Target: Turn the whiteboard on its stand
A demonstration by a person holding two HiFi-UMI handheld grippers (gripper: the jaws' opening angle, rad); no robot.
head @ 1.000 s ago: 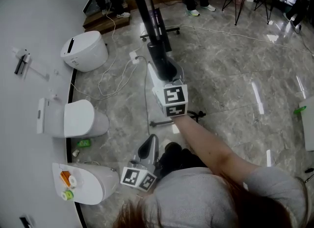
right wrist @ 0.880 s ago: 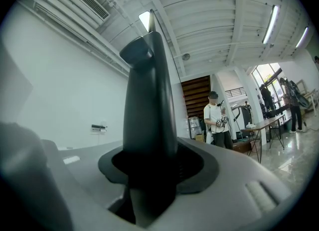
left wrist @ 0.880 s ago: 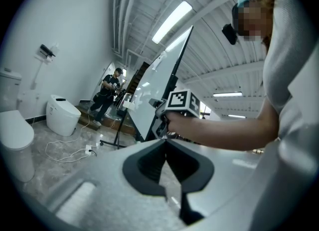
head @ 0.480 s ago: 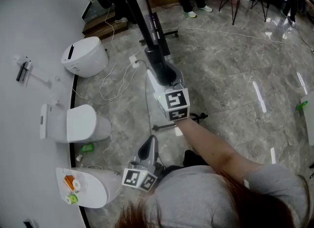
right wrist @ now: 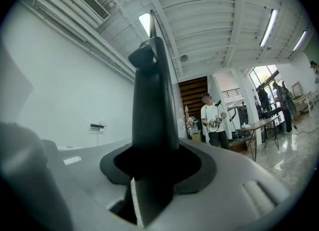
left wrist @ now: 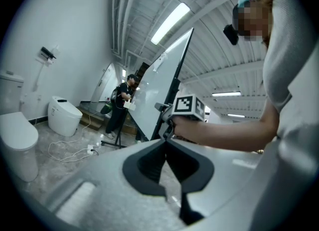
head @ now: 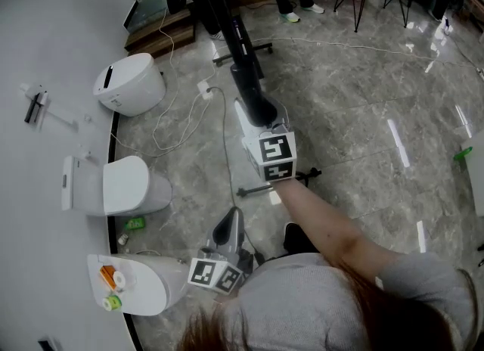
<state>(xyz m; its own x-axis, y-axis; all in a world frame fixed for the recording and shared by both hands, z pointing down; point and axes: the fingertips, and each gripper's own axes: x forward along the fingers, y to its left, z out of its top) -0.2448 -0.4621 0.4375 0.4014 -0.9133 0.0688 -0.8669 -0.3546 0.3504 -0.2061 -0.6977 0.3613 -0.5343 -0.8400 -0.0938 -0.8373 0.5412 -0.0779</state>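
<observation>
Right fingers: clamped on the dark edge of the whiteboard, which fills the gap between them. They have just been closing on it.
Right gripper: held level at the end of an outstretched bare forearm, with its marker cube facing up.
Left fingers: pressed together at the tips, with nothing between them.
Left gripper: held low and close to the person's body, pointing level toward the whiteboard and the other hand.
Whiteboard position: upright on its stand on the floor. From above it is a thin dark bar running from the top of the head view down to the right gripper. The left gripper view shows its white face in a black frame.
Floor: glossy grey marble. A white cable and power strip lie between the whiteboard and the toilets.
Toilets: three white ones in a row along the white wall on the left, well apart from the whiteboard.
People: one person stands by the far end of the whiteboard.
</observation>
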